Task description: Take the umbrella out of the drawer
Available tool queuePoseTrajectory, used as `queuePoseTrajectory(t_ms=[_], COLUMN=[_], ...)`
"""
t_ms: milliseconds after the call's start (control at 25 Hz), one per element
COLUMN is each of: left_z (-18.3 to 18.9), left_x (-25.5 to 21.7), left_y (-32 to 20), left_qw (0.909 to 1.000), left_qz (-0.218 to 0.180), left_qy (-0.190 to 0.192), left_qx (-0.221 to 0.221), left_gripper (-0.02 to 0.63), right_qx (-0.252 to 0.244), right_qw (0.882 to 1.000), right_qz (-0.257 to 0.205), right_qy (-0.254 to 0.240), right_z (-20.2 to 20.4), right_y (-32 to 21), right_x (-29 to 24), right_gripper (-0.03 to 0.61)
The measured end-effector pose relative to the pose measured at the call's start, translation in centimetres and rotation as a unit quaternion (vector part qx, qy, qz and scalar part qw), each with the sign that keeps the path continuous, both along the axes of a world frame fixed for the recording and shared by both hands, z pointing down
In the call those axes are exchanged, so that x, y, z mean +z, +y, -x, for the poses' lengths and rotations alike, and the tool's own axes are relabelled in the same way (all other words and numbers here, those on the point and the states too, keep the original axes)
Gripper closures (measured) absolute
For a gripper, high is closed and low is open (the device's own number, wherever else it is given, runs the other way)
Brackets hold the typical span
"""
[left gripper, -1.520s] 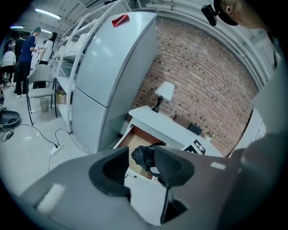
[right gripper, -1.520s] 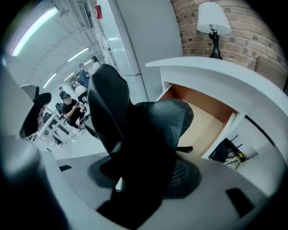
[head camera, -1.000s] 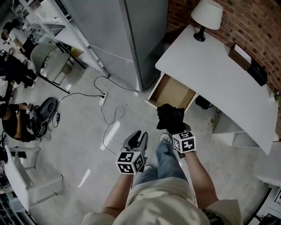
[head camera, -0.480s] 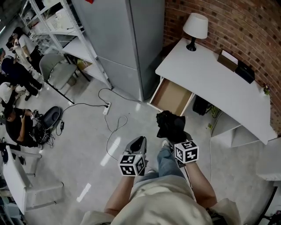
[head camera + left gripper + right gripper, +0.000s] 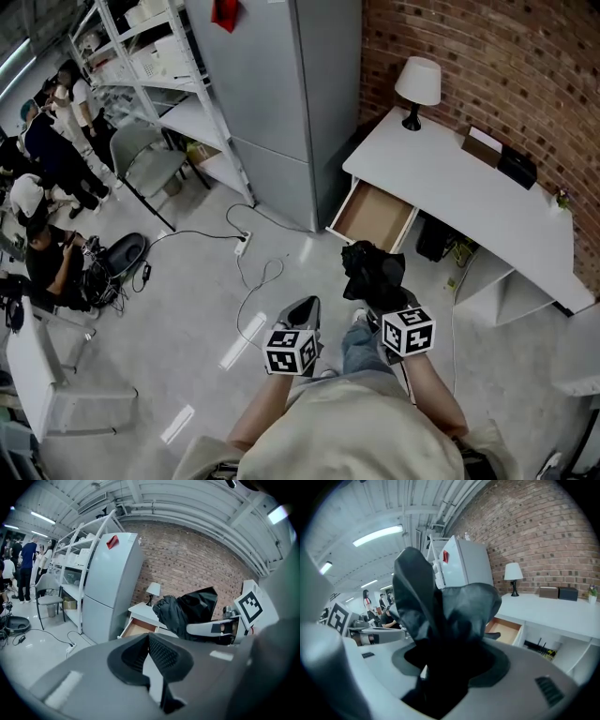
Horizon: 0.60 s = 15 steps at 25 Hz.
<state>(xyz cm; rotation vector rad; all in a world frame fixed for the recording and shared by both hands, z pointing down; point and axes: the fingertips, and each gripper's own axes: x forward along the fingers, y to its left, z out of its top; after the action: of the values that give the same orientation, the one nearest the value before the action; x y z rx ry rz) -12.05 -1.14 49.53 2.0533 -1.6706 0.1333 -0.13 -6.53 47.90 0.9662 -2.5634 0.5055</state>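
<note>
1 black umbrella [image 5: 370, 267] stands clamped by the fingers of the right gripper [image 5: 382, 298], centre frame, clear below the open drawer [image 5: 375, 214]; the left gripper [image 5: 304, 307] fingers are pressed together, empty.

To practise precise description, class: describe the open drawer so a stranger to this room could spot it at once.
Find the white desk against the brick wall, a lamp at one end. Under that end, beside the tall grey cabinet, is the drawer: the only part pulled out, showing its brown inside.
</note>
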Motion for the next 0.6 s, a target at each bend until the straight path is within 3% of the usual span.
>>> queuePoseTrajectory(t_ms=[280, 600], left_z=[-0.5, -0.4], left_x=[-0.9, -1.6], left_y=[1.9, 3.4], left_qw=[0.9997, 0.9993], left_qz=[-0.021, -0.026], left_qy=[-0.012, -0.026], left_qx=[0.000, 0.007], left_gripper=[0.601, 0.601], right_qx=[-0.021, -0.010], right_qw=[0.999, 0.999], right_qz=[-0.037, -0.038], right_qy=[-0.009, -0.035], right_z=[-0.1, 0.2], right_y=[2.9, 4.3], right_x=[-2.5, -3.4], right_gripper=[0.336, 0.336])
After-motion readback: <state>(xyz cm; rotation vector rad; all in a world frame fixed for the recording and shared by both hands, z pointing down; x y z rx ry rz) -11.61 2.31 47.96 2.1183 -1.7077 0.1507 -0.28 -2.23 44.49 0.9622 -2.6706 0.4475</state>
